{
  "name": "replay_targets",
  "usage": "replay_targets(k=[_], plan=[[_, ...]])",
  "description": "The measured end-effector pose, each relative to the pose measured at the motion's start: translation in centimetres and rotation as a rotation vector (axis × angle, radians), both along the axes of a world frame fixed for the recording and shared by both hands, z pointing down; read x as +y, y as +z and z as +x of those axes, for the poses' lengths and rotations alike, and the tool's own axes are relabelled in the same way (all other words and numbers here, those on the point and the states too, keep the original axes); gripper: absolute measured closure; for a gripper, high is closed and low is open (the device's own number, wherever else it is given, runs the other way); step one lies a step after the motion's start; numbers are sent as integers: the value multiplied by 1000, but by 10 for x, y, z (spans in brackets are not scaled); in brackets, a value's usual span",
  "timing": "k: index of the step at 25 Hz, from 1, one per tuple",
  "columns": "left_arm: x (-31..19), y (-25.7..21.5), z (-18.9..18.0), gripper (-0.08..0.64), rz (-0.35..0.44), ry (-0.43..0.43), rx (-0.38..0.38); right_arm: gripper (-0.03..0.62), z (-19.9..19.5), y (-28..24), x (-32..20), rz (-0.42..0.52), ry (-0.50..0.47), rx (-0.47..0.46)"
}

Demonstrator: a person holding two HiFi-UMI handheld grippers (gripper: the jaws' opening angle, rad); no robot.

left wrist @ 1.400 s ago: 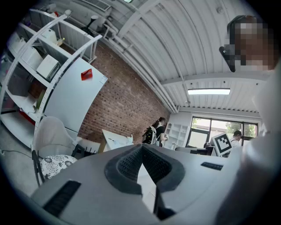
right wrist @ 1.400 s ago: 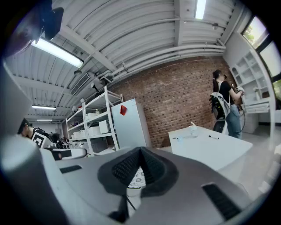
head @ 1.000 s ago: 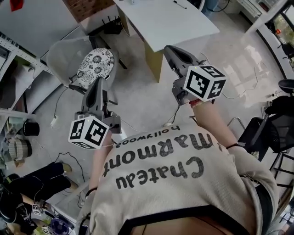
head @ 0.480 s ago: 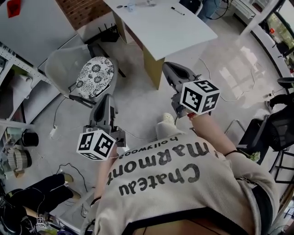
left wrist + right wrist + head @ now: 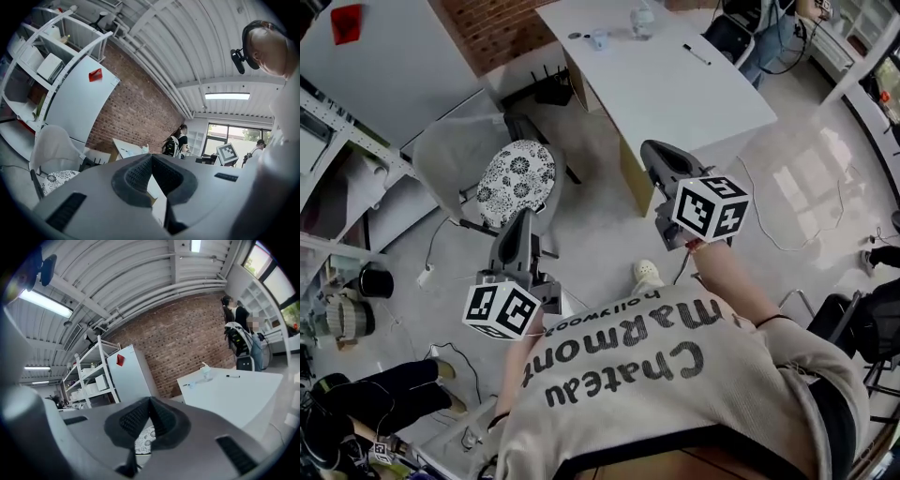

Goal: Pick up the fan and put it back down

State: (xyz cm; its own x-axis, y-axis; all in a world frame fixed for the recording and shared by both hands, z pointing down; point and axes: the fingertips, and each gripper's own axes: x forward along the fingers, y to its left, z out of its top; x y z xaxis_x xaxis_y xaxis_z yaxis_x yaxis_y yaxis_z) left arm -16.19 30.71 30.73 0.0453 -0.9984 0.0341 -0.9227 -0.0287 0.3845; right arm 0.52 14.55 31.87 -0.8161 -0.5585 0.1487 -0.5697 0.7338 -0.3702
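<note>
The table [image 5: 675, 84] is white; the chair seat [image 5: 517, 183] bears black-and-white flowers.
</note>
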Motion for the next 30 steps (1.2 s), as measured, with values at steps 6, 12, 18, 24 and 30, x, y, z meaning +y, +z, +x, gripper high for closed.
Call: replay_targets(k=[6,12,18,24,30], plan=[[-67,-9,-18,560,27,-61,4,589,-26,-12,-76,24,-60,-27],[-129,-22,-16,560,64,-72,-19,589,-30,-28,-134,62,-95,-37],[-183,-26,-4,560,85,-71,-30,589,-23,-28,-185,81,-110,-40],[-212,-6,6,560,52,-67,-10,589,-15,2,-209,33,-125,-10],[-228,12,-4,560,13,-72,1,589,-14,31,-224,-11,-105,10]])
